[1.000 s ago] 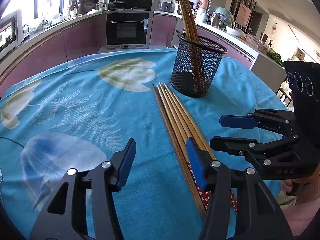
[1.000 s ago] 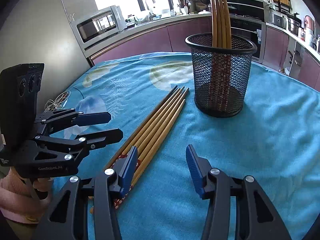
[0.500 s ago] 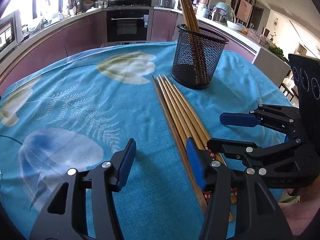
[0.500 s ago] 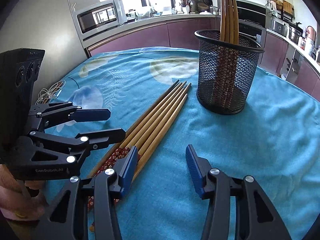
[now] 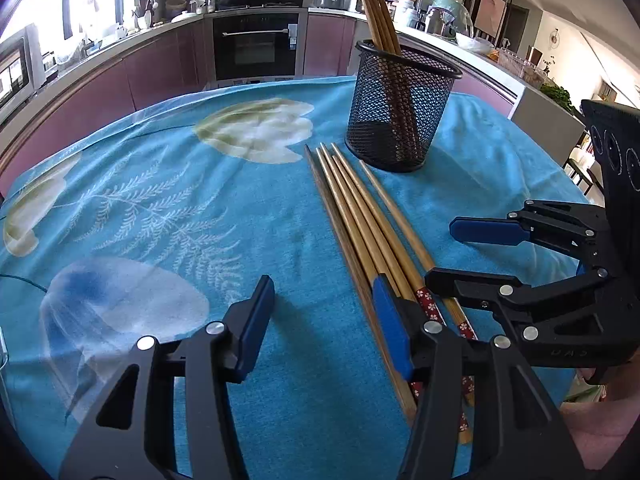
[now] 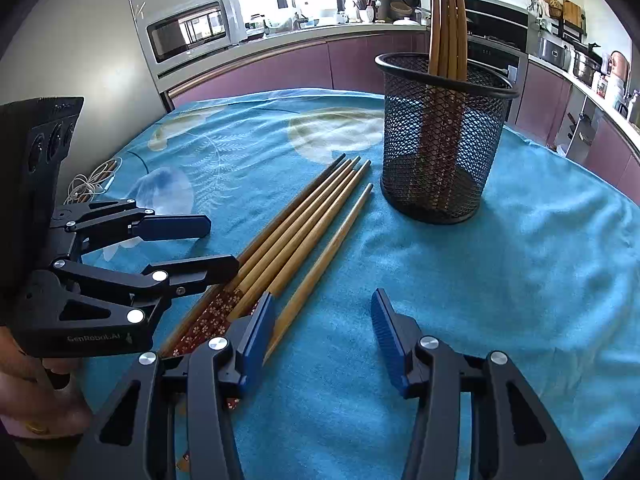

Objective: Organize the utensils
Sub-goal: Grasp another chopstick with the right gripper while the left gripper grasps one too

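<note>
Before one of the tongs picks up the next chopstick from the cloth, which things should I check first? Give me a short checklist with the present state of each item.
1. Left tongs open, nothing between them: ok.
2. Right tongs open, nothing between them: ok.
3. Loose chopsticks lie flat on the blue tablecloth, five by my count: ok.
4. One chopstick lies slightly apart from the bundle on the holder's side, easiest to take alone: ok.
5. Mesh holder stands upright with room beside the chopsticks already inside: ok.
6. The two tongs sit close together over the patterned handle ends; enough clearance between them: cannot tell.
</note>
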`<move>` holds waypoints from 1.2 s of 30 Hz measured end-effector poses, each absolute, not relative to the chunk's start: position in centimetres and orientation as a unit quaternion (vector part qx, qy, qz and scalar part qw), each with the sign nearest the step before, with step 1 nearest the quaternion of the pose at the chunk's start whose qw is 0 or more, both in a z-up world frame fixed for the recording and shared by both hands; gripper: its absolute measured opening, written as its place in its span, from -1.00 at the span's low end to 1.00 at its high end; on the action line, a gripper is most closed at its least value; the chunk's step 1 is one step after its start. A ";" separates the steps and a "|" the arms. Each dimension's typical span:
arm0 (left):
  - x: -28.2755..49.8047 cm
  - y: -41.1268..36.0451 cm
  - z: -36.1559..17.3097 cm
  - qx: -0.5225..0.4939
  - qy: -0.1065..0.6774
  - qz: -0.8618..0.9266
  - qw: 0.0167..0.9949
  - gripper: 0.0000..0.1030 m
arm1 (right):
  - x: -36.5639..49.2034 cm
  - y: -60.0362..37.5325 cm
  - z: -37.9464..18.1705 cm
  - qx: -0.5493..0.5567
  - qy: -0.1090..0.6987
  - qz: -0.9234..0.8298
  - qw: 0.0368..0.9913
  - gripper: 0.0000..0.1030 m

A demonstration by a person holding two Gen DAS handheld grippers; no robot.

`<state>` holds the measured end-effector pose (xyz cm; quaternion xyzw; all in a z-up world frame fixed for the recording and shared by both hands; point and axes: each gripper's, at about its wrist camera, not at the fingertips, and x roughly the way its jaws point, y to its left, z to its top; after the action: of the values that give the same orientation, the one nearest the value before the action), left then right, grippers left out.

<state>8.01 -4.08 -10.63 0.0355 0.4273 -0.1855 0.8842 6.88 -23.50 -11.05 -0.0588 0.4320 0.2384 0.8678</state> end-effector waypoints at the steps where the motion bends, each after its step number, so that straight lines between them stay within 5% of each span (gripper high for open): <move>1: 8.0 -4.1 -10.6 0.036 0.427 -0.185 0.884 0.00 | 6.9 -23.5 -11.1 -0.059 0.432 0.238 0.868 -0.07; 17: 8.2 -3.5 -10.4 0.039 0.432 -0.172 0.884 -0.03 | 7.2 -24.4 -11.1 -0.058 0.439 0.227 0.867 -0.22; 36: 12.6 -5.9 -10.6 0.055 0.443 -0.177 0.877 -0.33 | 9.1 -24.0 -11.1 -0.064 0.443 0.211 0.869 -0.43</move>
<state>12.59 -5.86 -10.62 0.0547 0.4429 -0.1772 0.8772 9.06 -24.05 -11.10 -0.0637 0.4435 0.2108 0.8688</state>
